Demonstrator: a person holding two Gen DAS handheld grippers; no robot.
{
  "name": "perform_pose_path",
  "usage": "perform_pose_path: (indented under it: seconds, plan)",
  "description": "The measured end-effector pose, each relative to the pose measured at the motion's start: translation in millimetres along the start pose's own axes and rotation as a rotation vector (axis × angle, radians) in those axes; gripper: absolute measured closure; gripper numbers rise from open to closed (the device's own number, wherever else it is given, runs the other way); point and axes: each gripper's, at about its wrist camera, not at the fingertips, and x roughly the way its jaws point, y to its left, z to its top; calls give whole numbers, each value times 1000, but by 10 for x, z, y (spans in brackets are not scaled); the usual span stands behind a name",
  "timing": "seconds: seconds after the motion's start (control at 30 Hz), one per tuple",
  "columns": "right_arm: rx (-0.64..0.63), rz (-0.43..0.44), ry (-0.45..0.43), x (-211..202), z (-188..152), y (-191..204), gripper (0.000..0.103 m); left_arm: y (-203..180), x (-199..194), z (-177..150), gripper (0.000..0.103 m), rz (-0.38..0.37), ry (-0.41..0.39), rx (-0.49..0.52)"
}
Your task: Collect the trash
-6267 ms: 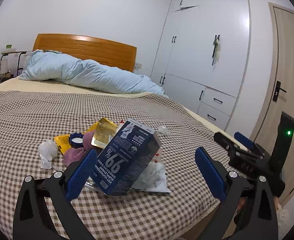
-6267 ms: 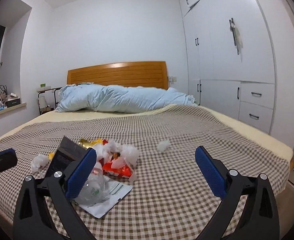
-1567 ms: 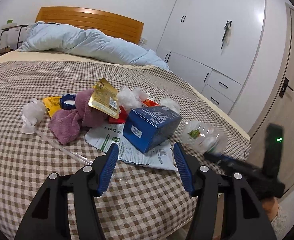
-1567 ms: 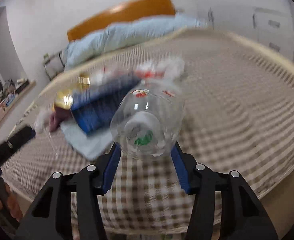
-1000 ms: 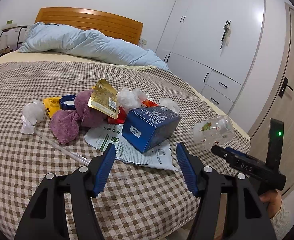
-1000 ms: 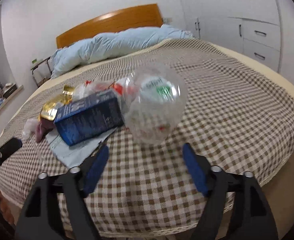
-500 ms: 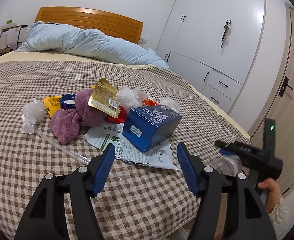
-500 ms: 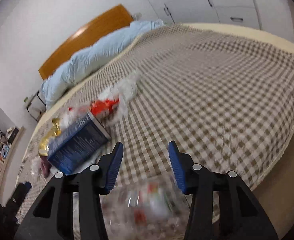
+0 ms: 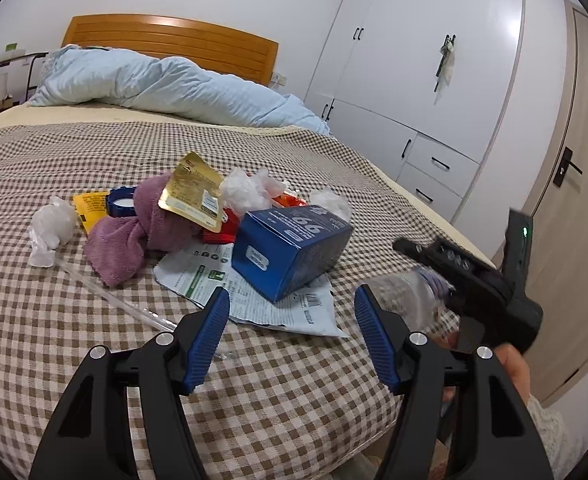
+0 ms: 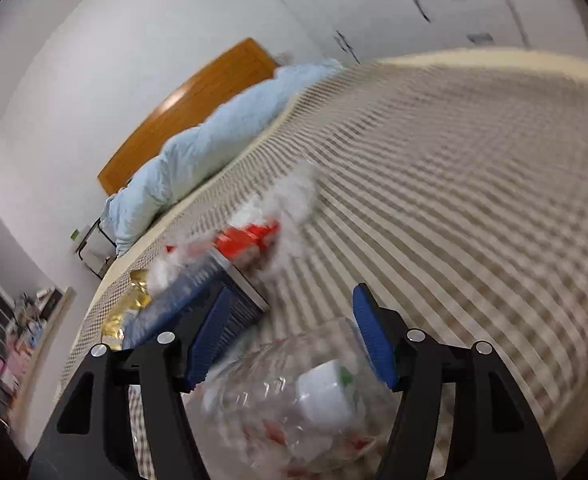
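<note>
A pile of trash lies on the checked bedspread (image 9: 54, 320): a blue carton (image 9: 290, 248), a printed paper sheet (image 9: 254, 300), a purple cloth (image 9: 134, 232), a gold foil pouch (image 9: 194, 192), crumpled white plastic (image 9: 50, 228) and a blue cap (image 9: 120, 202). My left gripper (image 9: 290, 336) is open and empty, just short of the paper sheet. My right gripper (image 10: 290, 336) has its jaws apart; a clear crushed plastic bottle (image 10: 294, 412) lies low between its arms, blurred. The bottle also shows in the left wrist view (image 9: 405, 296) beside the right gripper's body (image 9: 473, 284).
A light blue duvet (image 9: 166, 84) lies by the wooden headboard (image 9: 174, 40). White wardrobes (image 9: 413, 60) and a door (image 9: 573, 200) stand to the right. The bed's edge (image 9: 433, 216) runs close to the right hand.
The right gripper, which held the bottle, opened and tilted; the bottle slipped down between its arms. The right hand dropped lower at the bed's edge. The left gripper stayed put.
</note>
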Motion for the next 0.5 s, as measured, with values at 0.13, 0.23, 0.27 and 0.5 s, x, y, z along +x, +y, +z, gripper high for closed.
perform_pose_path:
  seconds: [0.13,0.23,0.27,0.5]
  plan:
    - [-36,-36,23,62,80,87,23,77,-38,21,39,6,-1,-13]
    - [-53,-78,34,-29,79,33,16,136,-42,34,37,6,2,-29]
    - [-42,-91,49,-55,61,-24,16,145,-41,40,37,3,2,-35]
    - [131,-83,84,-333,-141,-356,16,71,-37,37,36,-18,-2,-39]
